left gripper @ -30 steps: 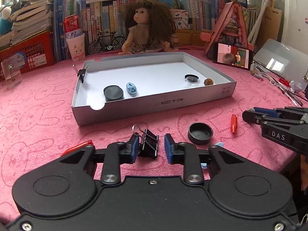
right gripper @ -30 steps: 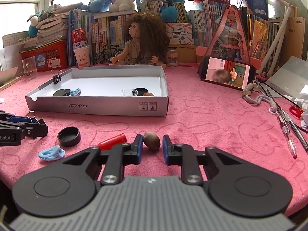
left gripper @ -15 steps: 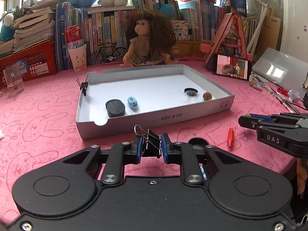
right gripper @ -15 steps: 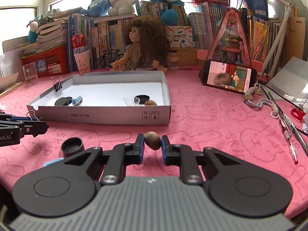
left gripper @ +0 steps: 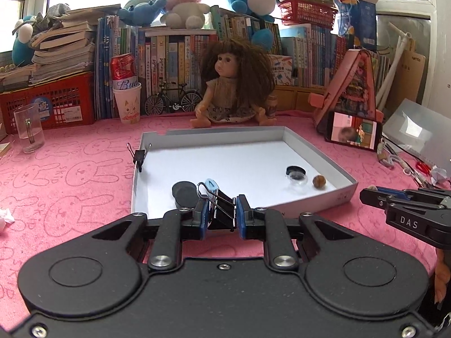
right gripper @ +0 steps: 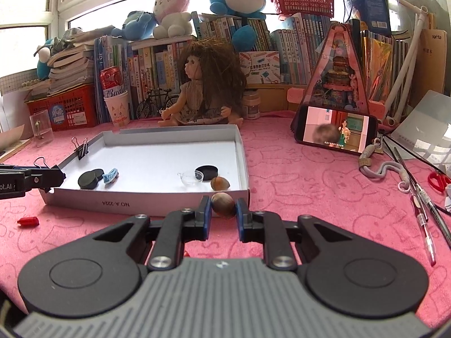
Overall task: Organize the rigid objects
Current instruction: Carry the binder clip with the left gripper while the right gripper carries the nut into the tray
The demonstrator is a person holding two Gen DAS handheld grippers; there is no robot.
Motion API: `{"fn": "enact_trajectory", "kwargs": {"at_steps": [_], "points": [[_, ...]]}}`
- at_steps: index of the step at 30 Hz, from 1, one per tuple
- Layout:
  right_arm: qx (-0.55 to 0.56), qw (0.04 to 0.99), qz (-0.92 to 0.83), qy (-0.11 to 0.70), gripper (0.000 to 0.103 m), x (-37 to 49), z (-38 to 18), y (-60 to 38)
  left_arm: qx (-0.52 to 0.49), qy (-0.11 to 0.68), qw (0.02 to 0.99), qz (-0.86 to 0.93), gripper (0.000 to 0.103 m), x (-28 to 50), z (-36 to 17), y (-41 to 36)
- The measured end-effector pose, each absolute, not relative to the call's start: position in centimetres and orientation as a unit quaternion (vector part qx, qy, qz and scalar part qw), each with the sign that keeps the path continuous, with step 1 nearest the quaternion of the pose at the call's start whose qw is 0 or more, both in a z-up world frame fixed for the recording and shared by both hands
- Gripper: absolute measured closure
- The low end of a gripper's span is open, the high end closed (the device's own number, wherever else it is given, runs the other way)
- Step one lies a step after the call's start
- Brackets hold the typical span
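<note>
One broad table (left gripper: pixel 70 174) under pink towelling, nubby, stamped with rabbit outlines. Plenty of bare cloth at nine o'clock of the box in the left wrist view. More bare cloth at three o'clock in the right wrist view, as far as a row of slim pens (right gripper: pixel 422 205).

Next in size, a shallow cardboard box (left gripper: pixel 318 152): rectangular, low grey-white walls, smooth white floor, mostly unoccupied through the middle. Upside-down lettering on the near wall, at twelve o'clock from both cameras.

Then the left tongs (left gripper: pixel 222 209), black arms with blue pads, pressed tight on a black metal binder clip (left gripper: pixel 221 214). Folded body between the pads, wire loop tilted toward eleven o'clock, all of it in front of the box's near wall. Right tongs (right gripper: pixel 223 211), same build, pinching a smooth brown oval nut (right gripper: pixel 223 201) by its sides, before the box's near right corner.

Smaller still, inside the box in the right wrist view:
- At eight o'clock, two flat matte black discs (right gripper: pixel 88 178), overlapping.
- Just beside them, a small blue ribbed piece (right gripper: pixel 110 175).
- At four o'clock, a round black cap (right gripper: pixel 207 171) with a clear shallow dish (right gripper: pixel 191 178) against it.
- Close to the right wall, a second nut (right gripper: pixel 220 183).
- At ten o'clock, clamped upright on the left wall, a second binder clip (right gripper: pixel 81 148).

Smallest, a red tapered cap (right gripper: pixel 27 221), alone on the cloth at eight o'clock, apart from the box.
</note>
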State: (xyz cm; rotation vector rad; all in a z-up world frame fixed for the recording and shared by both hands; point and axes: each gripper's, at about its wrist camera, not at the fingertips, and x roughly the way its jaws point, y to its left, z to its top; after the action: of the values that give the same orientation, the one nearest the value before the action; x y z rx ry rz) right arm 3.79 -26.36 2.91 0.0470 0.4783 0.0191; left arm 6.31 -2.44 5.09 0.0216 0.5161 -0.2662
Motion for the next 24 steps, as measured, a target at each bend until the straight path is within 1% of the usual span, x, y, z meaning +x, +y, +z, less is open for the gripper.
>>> {"fn": "enact_trajectory", "kwargs": {"at_steps": [12, 24], "points": [[0.039, 0.970, 0.018, 0.240, 0.081, 6.7, 4.0, -26.7, -0.021, 0.240, 0.963, -0.120, 0.084, 10.0, 6.4, -1.2], [0.040, 0.969, 0.021, 0.242, 0.081, 11.1, 4.9, -26.5, -0.046, 0.227, 0.966, -0.112, 0.084, 14.9, 6.4, -1.1]]}}
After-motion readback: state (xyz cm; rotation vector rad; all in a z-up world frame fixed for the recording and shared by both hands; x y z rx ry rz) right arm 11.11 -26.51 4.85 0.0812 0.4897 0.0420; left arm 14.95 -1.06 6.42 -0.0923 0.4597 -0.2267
